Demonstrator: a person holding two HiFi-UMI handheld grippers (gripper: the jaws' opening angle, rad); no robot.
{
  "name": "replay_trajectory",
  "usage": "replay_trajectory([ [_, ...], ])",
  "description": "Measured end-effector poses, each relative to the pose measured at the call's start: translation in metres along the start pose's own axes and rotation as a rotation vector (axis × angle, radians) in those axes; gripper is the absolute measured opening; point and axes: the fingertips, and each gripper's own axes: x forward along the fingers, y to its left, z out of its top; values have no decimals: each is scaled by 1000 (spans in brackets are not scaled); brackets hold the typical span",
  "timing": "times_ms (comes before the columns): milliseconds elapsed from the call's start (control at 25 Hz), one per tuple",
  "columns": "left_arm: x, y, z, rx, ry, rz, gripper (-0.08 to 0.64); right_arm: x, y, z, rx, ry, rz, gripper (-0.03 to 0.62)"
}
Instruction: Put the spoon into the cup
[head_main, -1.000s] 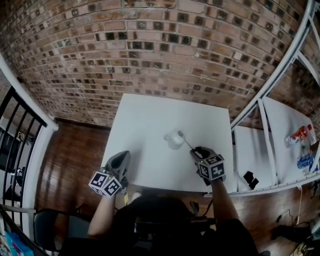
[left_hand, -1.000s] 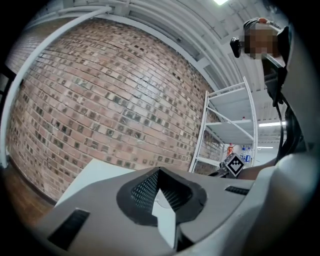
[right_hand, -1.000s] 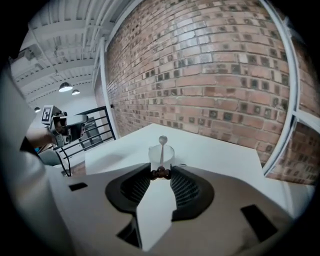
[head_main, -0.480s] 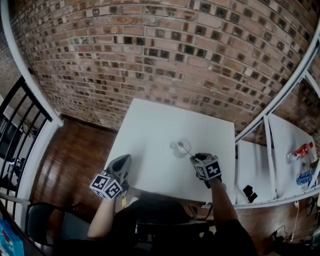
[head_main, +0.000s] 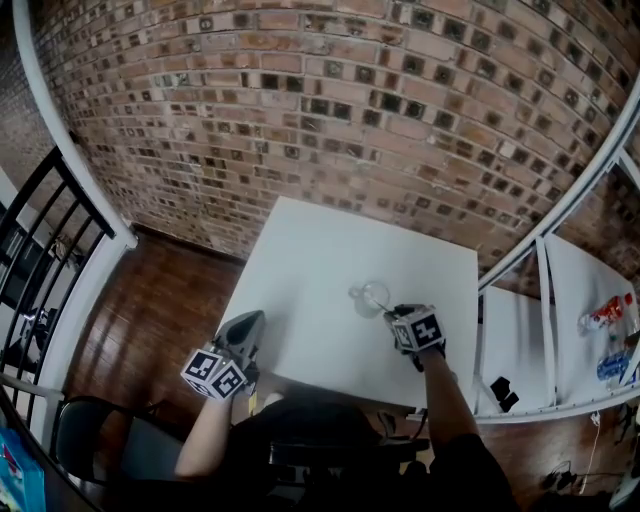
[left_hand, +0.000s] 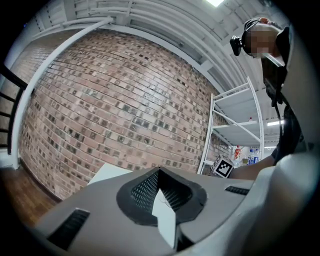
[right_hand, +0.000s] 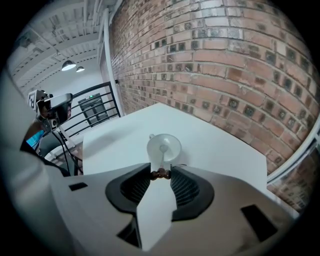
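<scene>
From the head view the spoon (head_main: 383, 304) is only a thin line, hard to make out. The right gripper (head_main: 393, 312) covers most of its own fingers there, so the grip cannot be read from above. The right gripper view shows it plainly: the two pads are clenched on the brown end of the spoon's handle, which sits right at their tips, with a narrow gap left between them. From that pinch the handle runs straight ahead of the fingers and down into the cup (right_hand: 174, 145). The cup stands on the table (right_hand: 215, 135) just beyond the fingertips. The spoon's bowl shows inside the cup's mouth, but whether it touches the bottom cannot be told. A small nub on the cup's far rim may be its handle; it is too small to be sure. The near wall of the cup is cut off by the fingertips. The left gripper (left_hand: 159, 173) is held off the table's near edge, well apart from the cup. Its own view shows neither cup nor spoon, only a corner of the table past the fingers on the left, the brick wall (left_hand: 125, 100) and a white shelf (left_hand: 235, 125). Its fingers are closed, tips meeting, with nothing between them.
</scene>
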Motion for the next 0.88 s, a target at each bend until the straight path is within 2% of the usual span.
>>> replay_trajectory([
  [440,-12,-2,2,6,5,15,5,19,0,19,12,-34,-16,130],
  [640,-13,-3,4,15,16,8,5,18,1,21,16,-107,-39,132],
  [760,-10,-6,4,19,23,-3,5,11,1,23,18,-163,-47,160],
  [880,-4,-9,2,26,32,-23,5,-2,2,30,23,-272,-42,160],
])
